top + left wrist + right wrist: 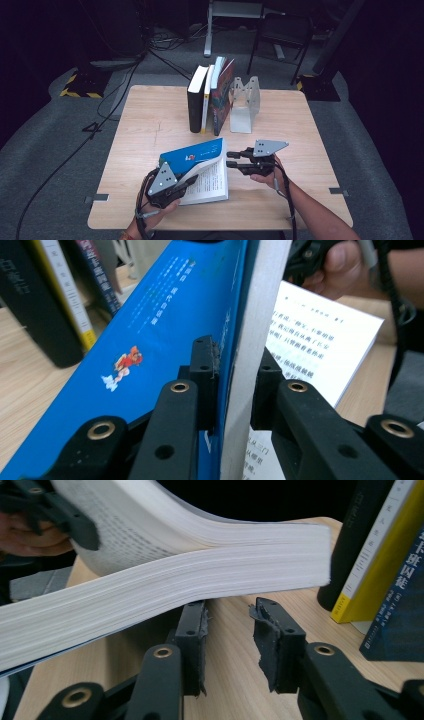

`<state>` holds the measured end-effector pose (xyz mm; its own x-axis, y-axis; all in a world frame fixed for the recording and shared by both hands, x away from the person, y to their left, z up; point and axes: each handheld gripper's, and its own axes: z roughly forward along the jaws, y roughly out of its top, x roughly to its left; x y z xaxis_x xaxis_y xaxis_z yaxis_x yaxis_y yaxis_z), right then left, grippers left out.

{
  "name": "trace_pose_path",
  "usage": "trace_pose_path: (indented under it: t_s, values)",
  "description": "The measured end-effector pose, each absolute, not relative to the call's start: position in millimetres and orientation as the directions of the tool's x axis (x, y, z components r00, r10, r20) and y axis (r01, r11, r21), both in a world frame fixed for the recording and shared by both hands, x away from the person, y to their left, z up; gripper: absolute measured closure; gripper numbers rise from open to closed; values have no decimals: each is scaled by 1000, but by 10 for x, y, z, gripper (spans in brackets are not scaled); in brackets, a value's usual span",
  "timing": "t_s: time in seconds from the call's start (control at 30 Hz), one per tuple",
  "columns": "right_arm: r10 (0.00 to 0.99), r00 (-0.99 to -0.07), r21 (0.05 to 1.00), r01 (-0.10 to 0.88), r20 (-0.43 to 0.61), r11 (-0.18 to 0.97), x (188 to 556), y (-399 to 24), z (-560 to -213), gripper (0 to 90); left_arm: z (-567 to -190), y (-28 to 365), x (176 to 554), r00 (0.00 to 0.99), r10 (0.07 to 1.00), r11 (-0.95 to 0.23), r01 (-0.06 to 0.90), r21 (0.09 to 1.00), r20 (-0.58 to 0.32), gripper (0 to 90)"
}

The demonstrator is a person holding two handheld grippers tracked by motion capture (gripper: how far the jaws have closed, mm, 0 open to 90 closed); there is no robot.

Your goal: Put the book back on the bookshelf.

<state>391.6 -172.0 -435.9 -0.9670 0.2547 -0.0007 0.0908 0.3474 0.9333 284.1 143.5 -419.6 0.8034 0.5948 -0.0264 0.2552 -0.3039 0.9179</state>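
**Halfway Open: A Blue Book Lifted by Its Cover**

Right now the blue book (199,167) lies near the front edge of the surface (150,115), left of centre, with its cover and a thick sheaf of pages raised off the lower pages. The left gripper (231,385) has its jaws clamped on that raised part, one pad on the blue cover, the other on the white page block. The right gripper (235,159) sits just right of the book with its jaws parted and nothing between them; in the right gripper view they hang just beside the fanned page edges, not touching.

Farther back, a row of upright books (210,95) leans against a metal bookend (245,102).

The step in hand looks like opening or leafing through the book, the left side holding the raised half. The next move probably calls for the free jaws to come in at the page edges and take or press a portion, while the left grip holds firm so the pages do not slip and fall shut.
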Motion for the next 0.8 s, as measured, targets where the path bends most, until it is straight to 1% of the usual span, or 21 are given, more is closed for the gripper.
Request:
trace_pose_path:
  t_s: [0.07, 0.13, 0.3, 0.37, 0.43, 0.53, 0.57, 0.67, 0.8]
  values:
    - [229, -973, 938, 73, -7, 339, 3922, -1733, -4320, 687, -4168, 1414, 2884, 811, 584, -290, 242, 926, -29, 780]
    - [227, -974, 941, 58, -20, 333, 3922, -1723, -4274, 688, -4130, 1393, 2931, 818, 575, -279, 227, 933, -27, 783]
    - [254, -967, 951, 51, -30, 306, 3948, -1764, -4193, 688, -4040, 1312, 3028, 835, 551, -290, 208, 934, -14, 789]
    - [270, -962, 955, 44, -39, 294, 3951, -1821, -4145, 688, -4006, 1255, 3088, 847, 531, -273, 206, 940, -31, 790]
    - [288, -957, 960, 49, -34, 276, 3967, -1898, -4107, 688, -3962, 1142, 3166, 859, 511, -284, 202, 937, -30, 791]
    - [318, -946, 960, 38, -55, 278, 3965, -2065, -4055, 688, -3940, 984, 3250, 877, 479, -289, 192, 938, -32, 789]
    - [318, -946, 960, 38, -55, 278, 3965, -2065, -4055, 688, -3940, 984, 3250, 877, 479, -289, 192, 938, -32, 788]
    - [357, -933, 963, 47, -53, 266, 3961, -2277, -4024, 688, -3911, 780, 3344, 897, 441, -299, 175, 938, -27, 786]
    - [388, -920, 964, 45, -62, 262, 3953, -2456, -3995, 687, -3887, 644, 3403, 909, 415, -315, 169, 934, -25, 781]
